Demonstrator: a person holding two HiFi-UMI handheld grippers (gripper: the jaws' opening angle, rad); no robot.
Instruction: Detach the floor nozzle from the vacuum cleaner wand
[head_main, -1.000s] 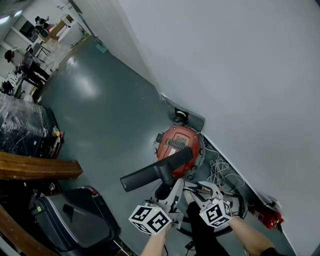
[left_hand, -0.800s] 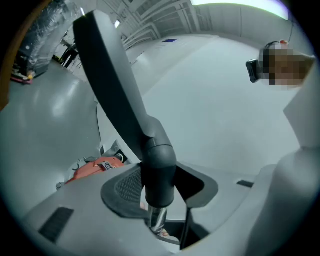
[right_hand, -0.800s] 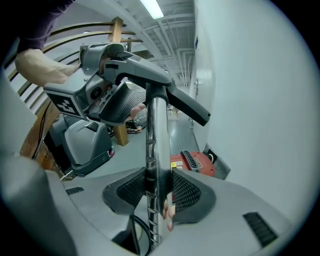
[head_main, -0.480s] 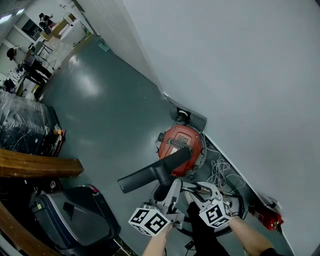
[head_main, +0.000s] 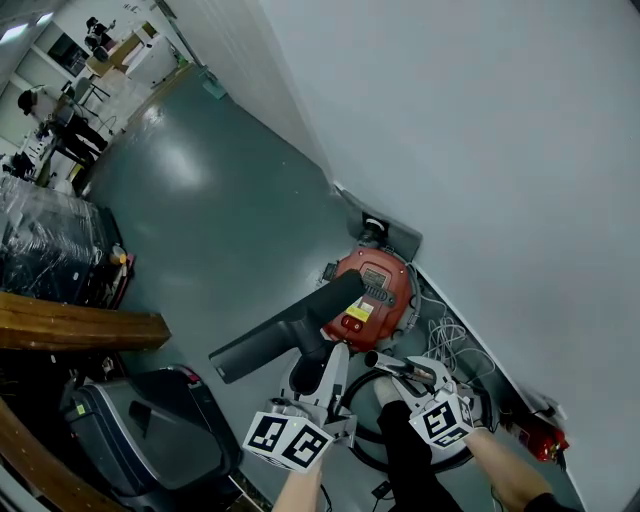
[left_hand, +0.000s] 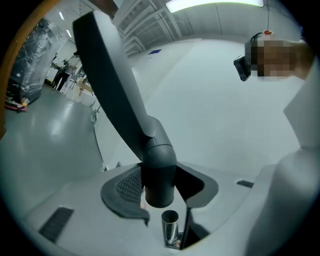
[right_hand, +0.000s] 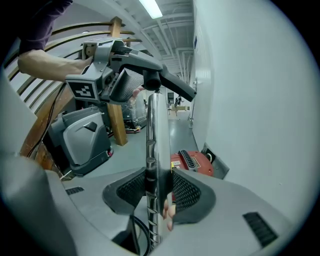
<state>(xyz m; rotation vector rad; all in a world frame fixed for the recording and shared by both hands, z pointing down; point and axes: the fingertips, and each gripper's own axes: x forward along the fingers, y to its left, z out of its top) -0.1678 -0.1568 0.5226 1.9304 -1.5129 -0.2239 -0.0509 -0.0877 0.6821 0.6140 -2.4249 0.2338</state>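
Nearest the person, at 6 o'clock in the head view, the left tool (head_main: 328, 368) has its jaws closed on the round neck of the dark grey floor nozzle (head_main: 280, 335). In the left gripper view the ribbed pads of that tool (left_hand: 159, 189) press on either side of the neck. The floor nozzle (left_hand: 115, 85) slants from there towards 11 o'clock. Just below the neck's open socket stands the open end of the chrome wand (left_hand: 170, 227), near it but not touching, so the nozzle is off the wand.

Just towards 3 o'clock of the left tool, the right tool (head_main: 397, 372) is clamped on the wand (head_main: 376, 359). The right gripper view shows this tool (right_hand: 154, 189) with both pads tight against the tube (right_hand: 154, 140), which runs up towards 12 o'clock.

Beyond both tools, the red vacuum cleaner (head_main: 385, 285) sits on the grey floor (head_main: 210, 220) against the white wall (head_main: 480, 130), with a loose white cable (head_main: 445, 335) at its 5 o'clock
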